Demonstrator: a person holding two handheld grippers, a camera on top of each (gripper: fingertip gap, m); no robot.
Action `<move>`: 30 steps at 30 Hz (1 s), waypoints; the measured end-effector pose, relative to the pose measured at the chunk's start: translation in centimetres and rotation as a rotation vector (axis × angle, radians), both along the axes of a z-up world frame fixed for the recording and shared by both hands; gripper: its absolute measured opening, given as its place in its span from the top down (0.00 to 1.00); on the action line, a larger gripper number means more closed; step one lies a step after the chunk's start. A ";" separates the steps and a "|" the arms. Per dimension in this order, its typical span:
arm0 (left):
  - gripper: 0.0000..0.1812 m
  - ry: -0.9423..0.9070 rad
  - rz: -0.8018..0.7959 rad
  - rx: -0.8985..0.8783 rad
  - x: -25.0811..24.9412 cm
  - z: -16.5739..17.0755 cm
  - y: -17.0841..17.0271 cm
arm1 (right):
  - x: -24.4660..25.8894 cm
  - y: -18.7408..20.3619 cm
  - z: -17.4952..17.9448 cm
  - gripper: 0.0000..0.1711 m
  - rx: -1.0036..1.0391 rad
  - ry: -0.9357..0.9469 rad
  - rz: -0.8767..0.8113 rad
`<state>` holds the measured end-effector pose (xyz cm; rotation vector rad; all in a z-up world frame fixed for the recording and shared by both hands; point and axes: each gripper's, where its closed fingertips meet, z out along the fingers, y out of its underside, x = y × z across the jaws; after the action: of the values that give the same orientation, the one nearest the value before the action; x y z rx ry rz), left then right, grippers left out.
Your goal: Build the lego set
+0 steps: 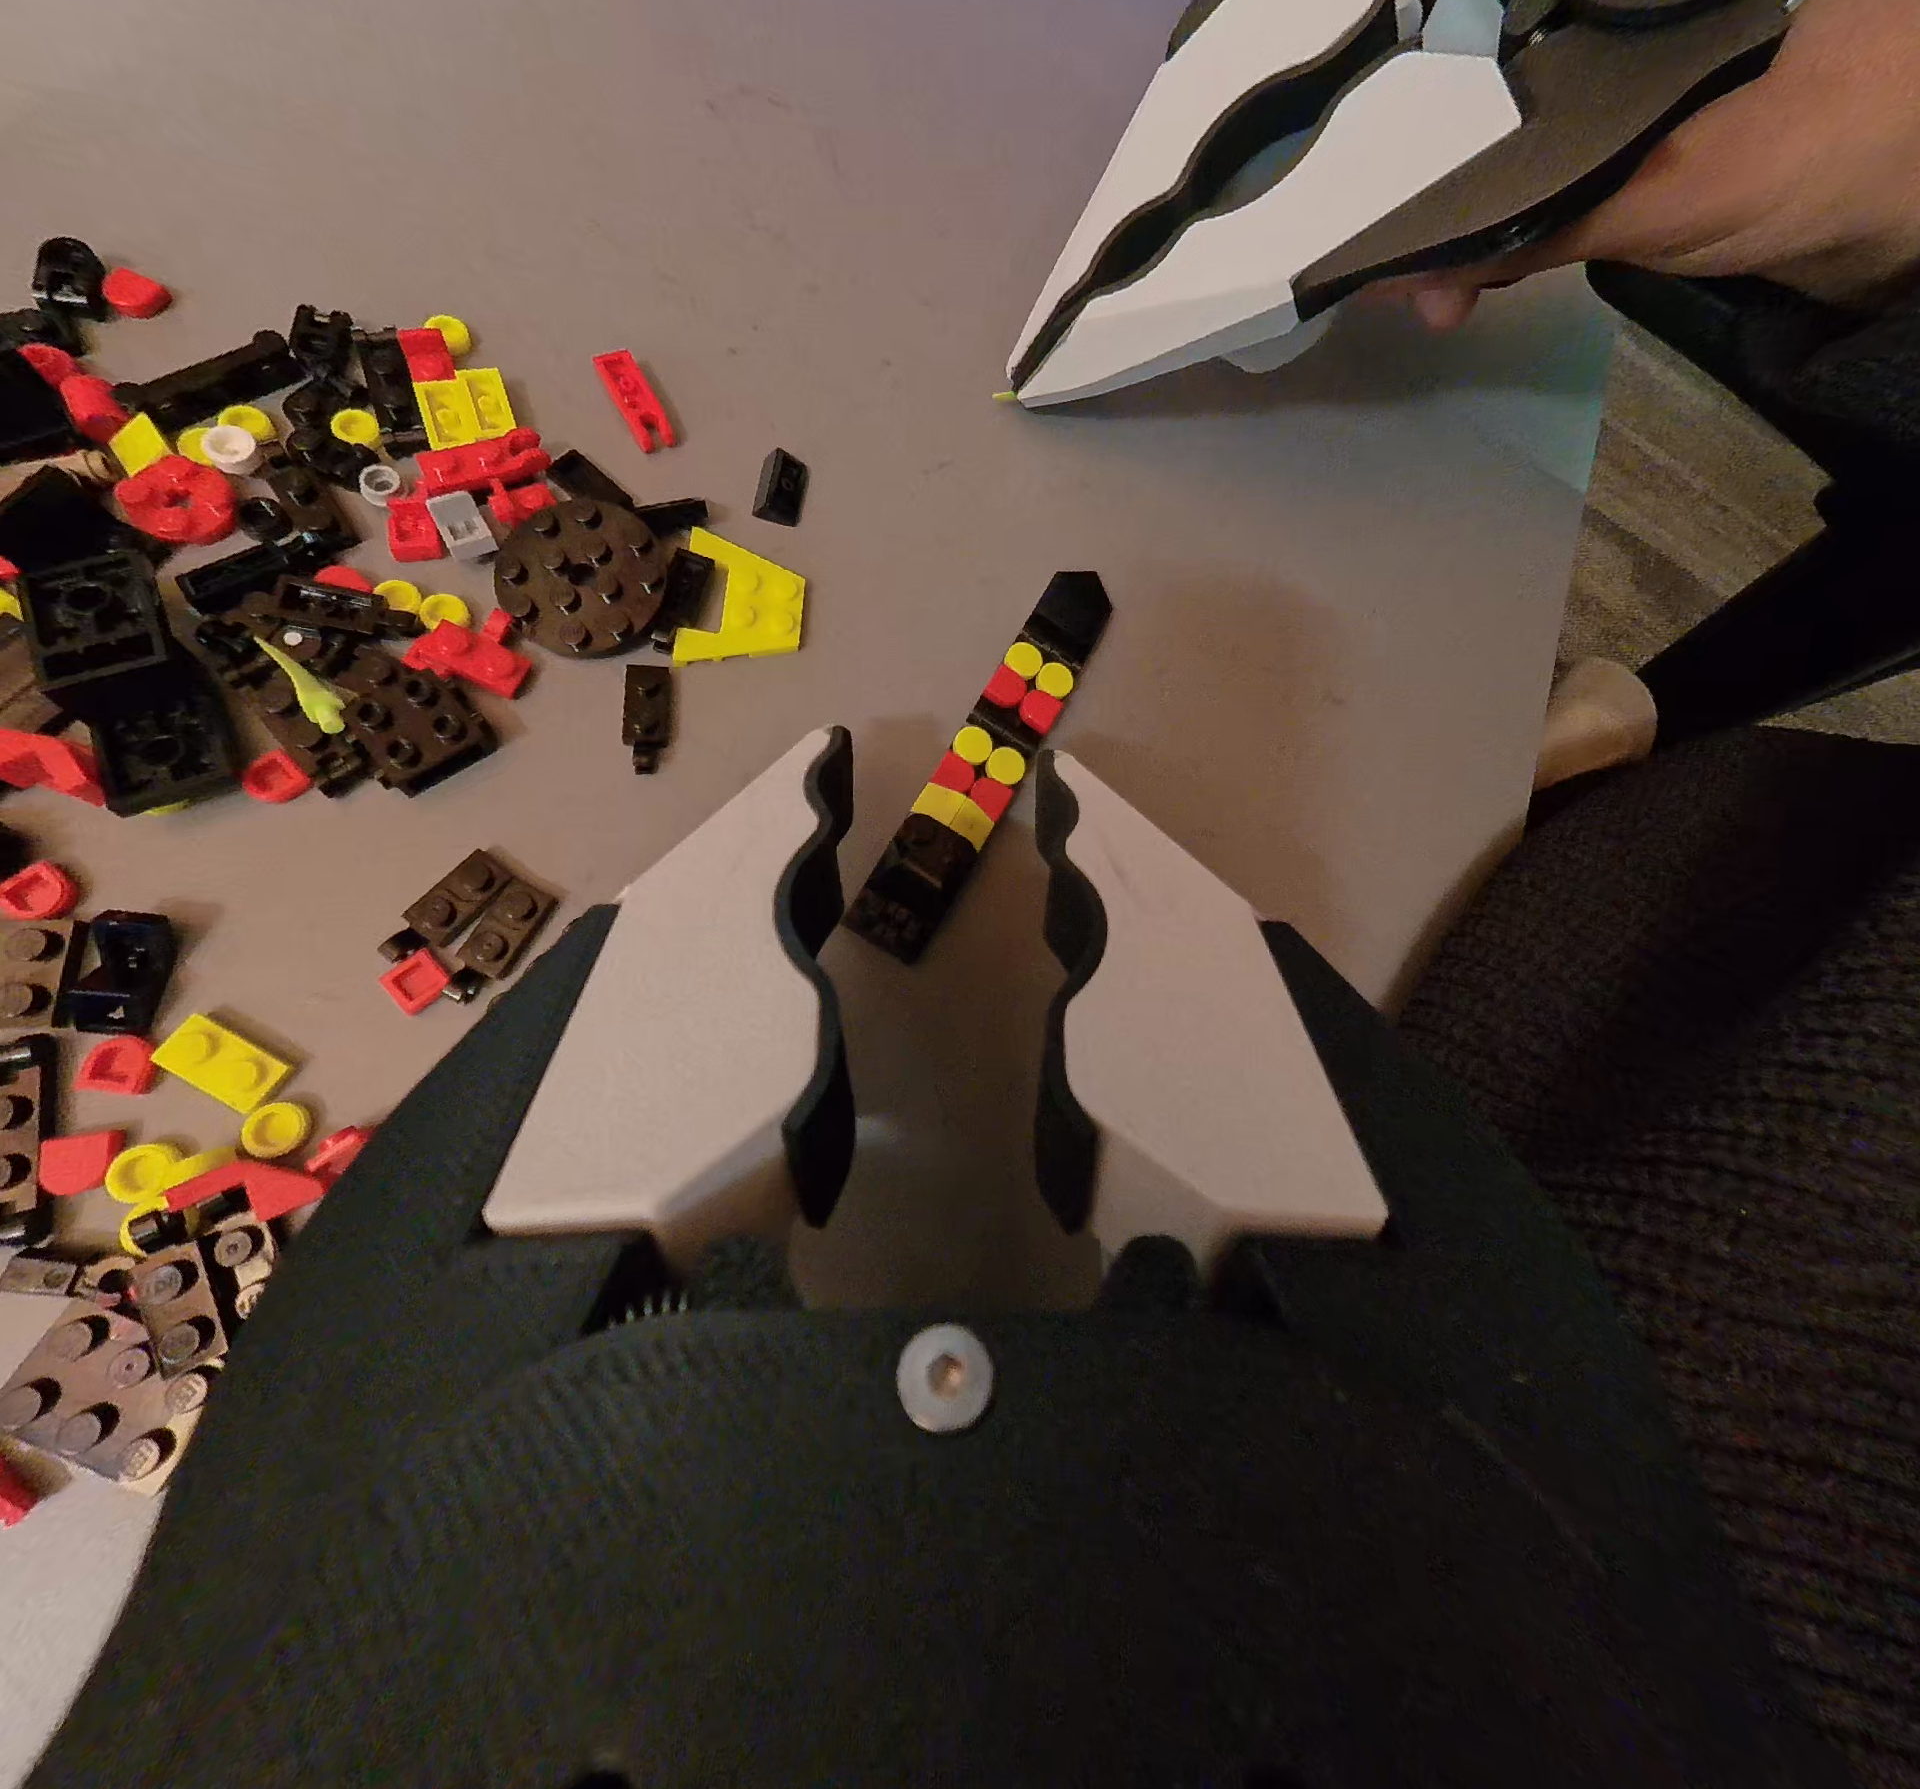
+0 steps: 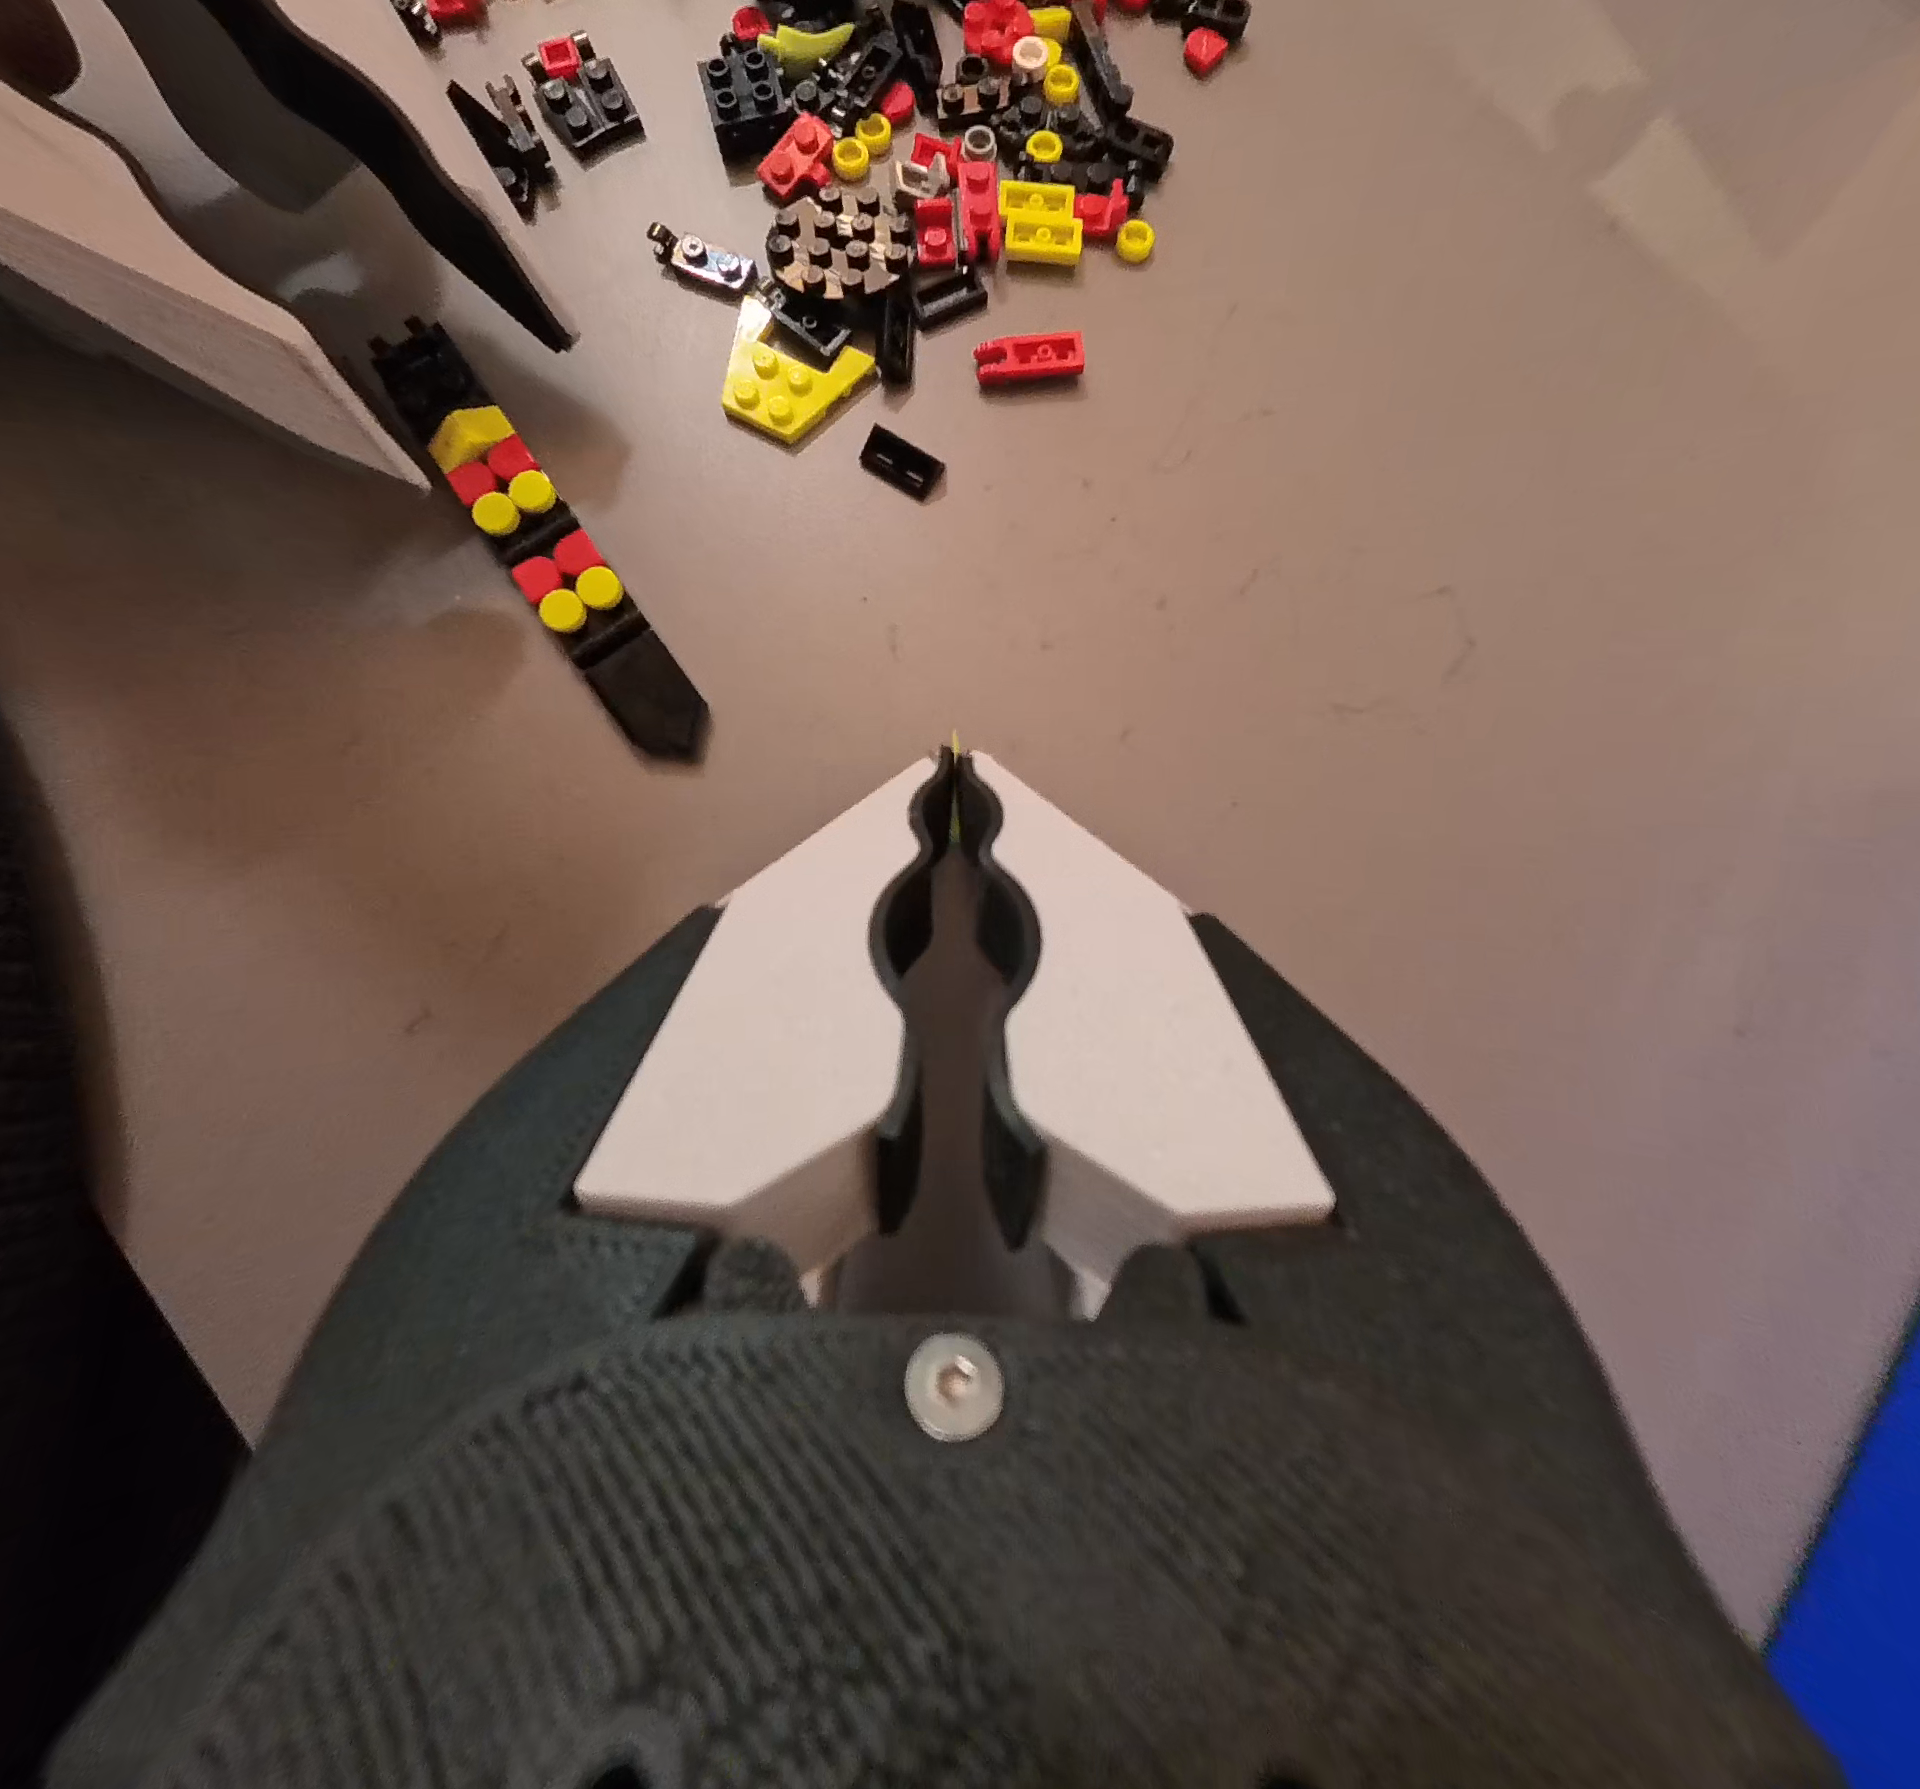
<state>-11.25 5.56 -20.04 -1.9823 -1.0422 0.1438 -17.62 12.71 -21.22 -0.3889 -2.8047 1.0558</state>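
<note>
Left gripper (image 1: pixel 940 768): jaws apart, straddling the near end of the black strip assembly (image 1: pixel 982 763), long axis toward 1 o'clock. Right gripper (image 2: pixel 954 765), farther off: clamped on a thin lime-yellow sliver (image 2: pixel 955 809). Loose-brick pile (image 1: pixel 312 576) at 10 o'clock.

Both tongs are built alike: the left tongs (image 1: pixel 940 752) and right tongs (image 2: pixel 954 757) are formed of ribbed black printed bodies, pale grey wedge fingers (image 1: pixel 686 991) lined with wavy black pads, and a silver screw (image 2: pixel 953 1386) set centrally.
</note>
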 end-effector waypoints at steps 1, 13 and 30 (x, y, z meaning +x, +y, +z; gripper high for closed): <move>0.82 0.000 0.000 0.000 0.0 0.0 0.0 | 0.0 0.0 0.1 1.00 -0.003 0.000 -0.001; 0.82 0.001 0.003 0.001 -0.1 0.0 0.0 | -0.1 -0.3 1.0 1.00 -0.060 -0.004 -0.007; 0.83 0.025 0.129 0.027 0.5 0.8 -2.3 | 0.5 -4.4 2.4 1.00 -0.145 0.006 0.116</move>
<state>-10.78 3.29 -19.26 -1.8840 -1.1500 0.2230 -17.09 8.33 -18.81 -0.2386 -2.7837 1.2863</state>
